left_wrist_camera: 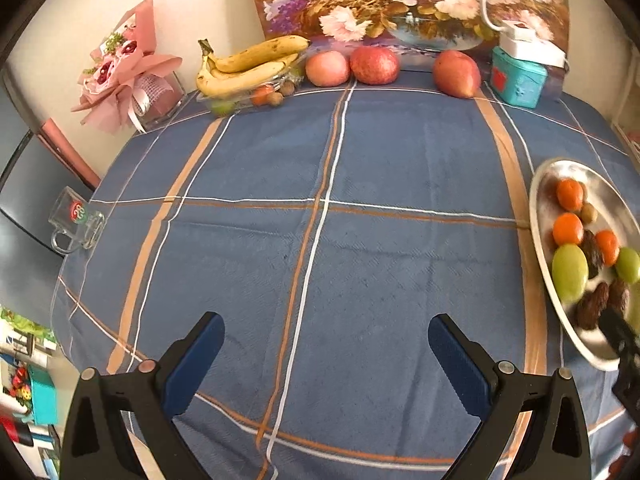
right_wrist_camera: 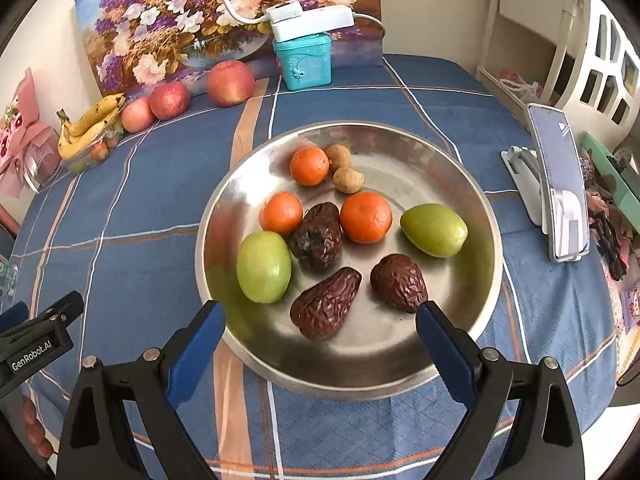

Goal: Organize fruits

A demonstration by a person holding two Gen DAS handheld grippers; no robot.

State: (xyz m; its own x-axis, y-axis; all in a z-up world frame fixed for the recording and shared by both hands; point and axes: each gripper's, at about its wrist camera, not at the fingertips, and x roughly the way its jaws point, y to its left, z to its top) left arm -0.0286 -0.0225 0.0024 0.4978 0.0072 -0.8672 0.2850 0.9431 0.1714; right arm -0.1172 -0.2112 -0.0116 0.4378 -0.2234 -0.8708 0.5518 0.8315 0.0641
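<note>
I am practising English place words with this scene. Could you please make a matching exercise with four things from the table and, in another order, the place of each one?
Things:
1. bananas
2. dates
3. phone
4. white power strip

Places:
A. inside the metal plate
B. on top of the teal box
C. on a stand at the right side of the table
D. at the far left, beside the apples

Pairs: 1-D, 2-A, 3-C, 4-B

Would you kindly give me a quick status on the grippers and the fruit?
Left gripper open, empty, over bare cloth. Right gripper open above plate. Fruit on plate untouched; nearest a date. Nothing in the way.
</note>
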